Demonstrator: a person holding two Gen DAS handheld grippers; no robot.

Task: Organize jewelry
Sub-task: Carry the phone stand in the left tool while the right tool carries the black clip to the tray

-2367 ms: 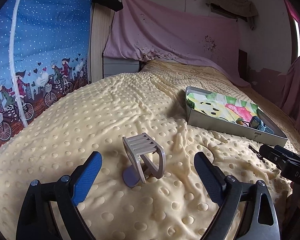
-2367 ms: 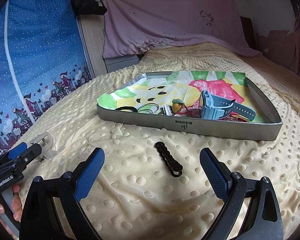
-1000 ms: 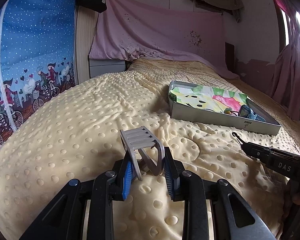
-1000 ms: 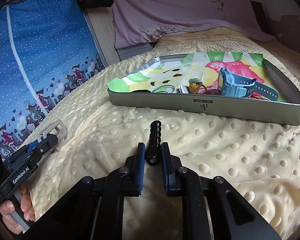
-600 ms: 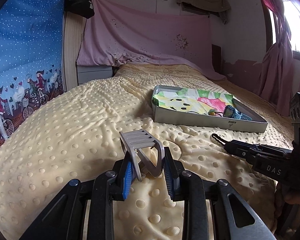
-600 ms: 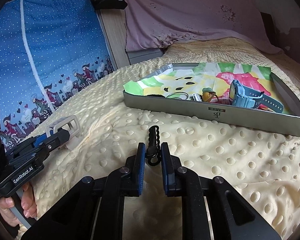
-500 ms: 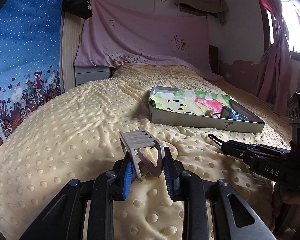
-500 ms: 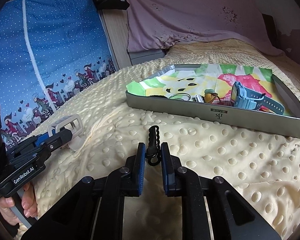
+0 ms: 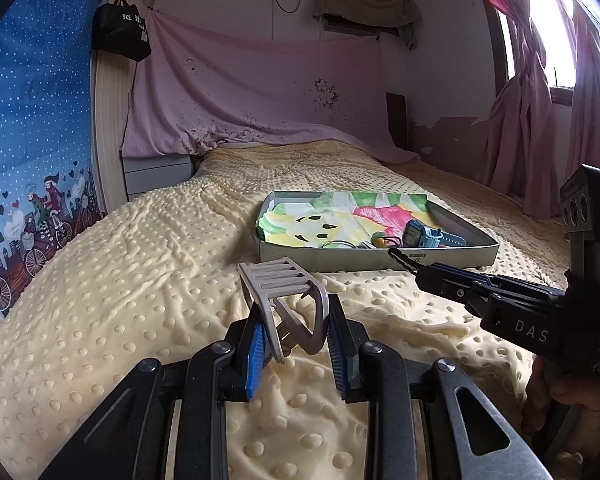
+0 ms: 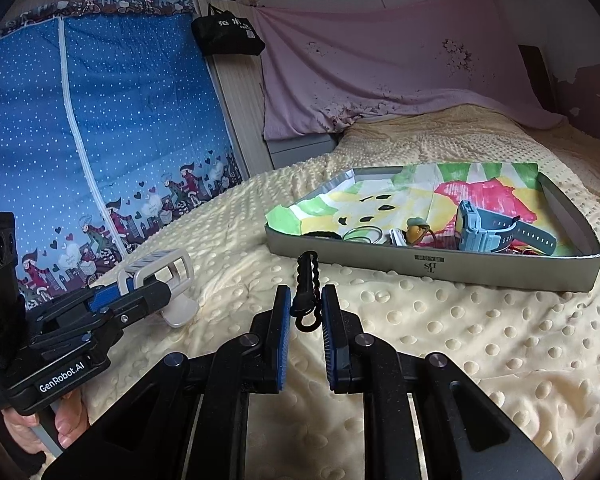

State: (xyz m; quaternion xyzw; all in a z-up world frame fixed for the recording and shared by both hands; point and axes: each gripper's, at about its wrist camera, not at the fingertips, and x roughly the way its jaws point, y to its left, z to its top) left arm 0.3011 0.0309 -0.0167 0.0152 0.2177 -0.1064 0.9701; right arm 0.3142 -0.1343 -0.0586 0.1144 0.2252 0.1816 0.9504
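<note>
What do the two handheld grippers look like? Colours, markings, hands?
Both are black linkage frames with silver pivot bolts and ribbed blue jaw pads. The left gripper reads "GenRobot.AI" in white; the right gripper reads "DAS", with a boxy black module showing a green LED. Bare fingers grip each handle; sleeves not visible.

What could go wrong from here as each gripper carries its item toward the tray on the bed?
1. The right gripper pinches only the lower end of the black hair clip; it might pivot or slip.
2. The left gripper clamps the grey clip at its curved base, so it could twist free.
3. The tray sits on a soft blanket and might tip if pressed.
</note>
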